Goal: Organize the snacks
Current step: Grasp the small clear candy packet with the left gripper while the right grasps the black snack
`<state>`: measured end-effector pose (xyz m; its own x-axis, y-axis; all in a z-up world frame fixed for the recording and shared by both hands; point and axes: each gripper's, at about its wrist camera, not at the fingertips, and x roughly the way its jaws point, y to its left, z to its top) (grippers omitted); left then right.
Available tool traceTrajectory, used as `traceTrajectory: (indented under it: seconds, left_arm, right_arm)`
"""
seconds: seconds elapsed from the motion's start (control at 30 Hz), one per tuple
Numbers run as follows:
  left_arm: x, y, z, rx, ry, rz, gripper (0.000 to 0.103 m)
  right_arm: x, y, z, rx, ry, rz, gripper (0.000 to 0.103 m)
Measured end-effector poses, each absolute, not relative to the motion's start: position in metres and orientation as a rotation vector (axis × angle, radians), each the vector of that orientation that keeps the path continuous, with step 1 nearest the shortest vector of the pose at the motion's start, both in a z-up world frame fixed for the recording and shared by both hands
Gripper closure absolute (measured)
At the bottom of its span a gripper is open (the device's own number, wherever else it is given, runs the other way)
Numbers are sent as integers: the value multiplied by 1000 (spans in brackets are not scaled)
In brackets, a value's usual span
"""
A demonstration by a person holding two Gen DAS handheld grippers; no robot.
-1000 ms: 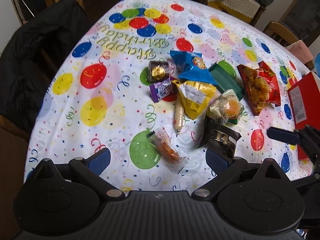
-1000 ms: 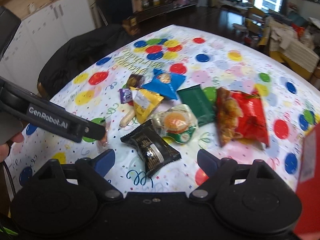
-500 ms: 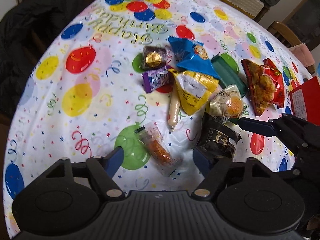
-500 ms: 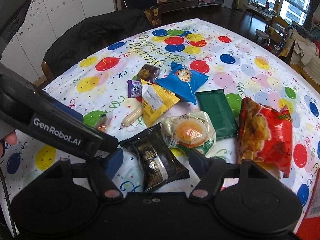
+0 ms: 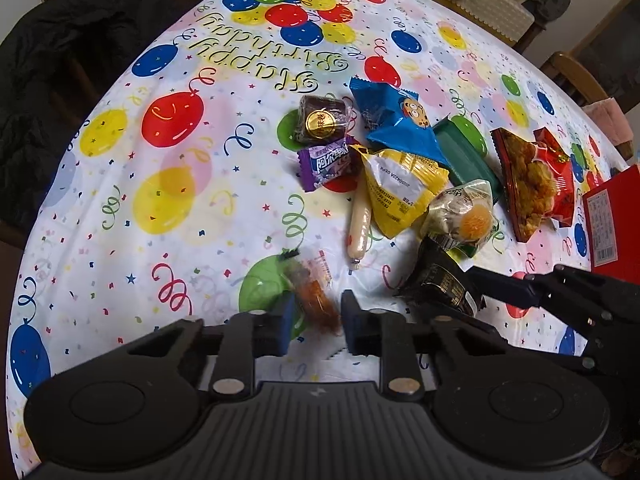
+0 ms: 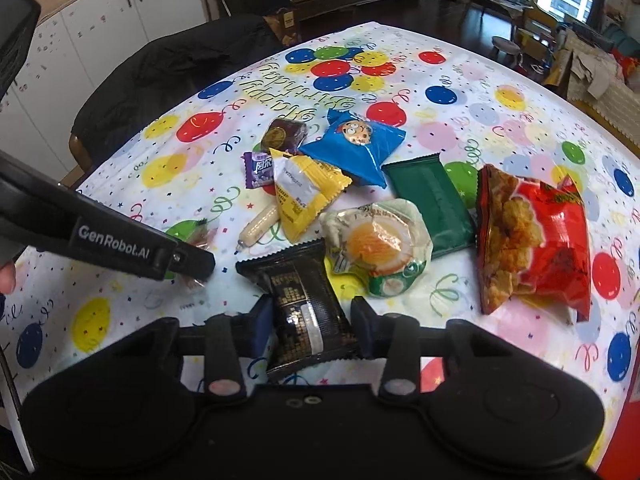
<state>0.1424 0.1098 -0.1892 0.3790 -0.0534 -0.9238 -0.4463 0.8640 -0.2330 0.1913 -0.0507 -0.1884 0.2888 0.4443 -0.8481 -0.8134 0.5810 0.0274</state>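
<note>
The left hand-held gripper [image 5: 314,320] is seen narrowed around a clear-wrapped orange snack [image 5: 314,296]; whether the pads already pinch it cannot be told. The right hand-held gripper [image 6: 308,326] is placed astride a black packet [image 6: 306,300], with a gap visible at each pad, so it is judged not yet clenched. Both packets lie on the bench [image 5: 120,208], directly between the fingers. Beyond the left gripper a pale sausage stick [image 5: 358,226] and a yellow pouch [image 5: 396,196] are found; beyond the right, an egg-printed packet [image 6: 378,244] and a red crisp bag [image 6: 532,236]. The wrappers are judged light, crinkly and slippery, their contents crushable; each is best taken across its filled middle, gently.
</note>
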Motion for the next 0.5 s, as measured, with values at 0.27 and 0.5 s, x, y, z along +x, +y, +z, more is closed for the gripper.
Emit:
traceTrajectory:
  seconds: [0.27,0.5]
  left_arm:
    - [133,111,-187,-463,1158,263,86]
    - [120,114,-181,-450,1153,251,86]
  right_arm:
    - [176,-58,-181,-390,954,804,70]
    - [162,-74,-172,-316,955,745,71]
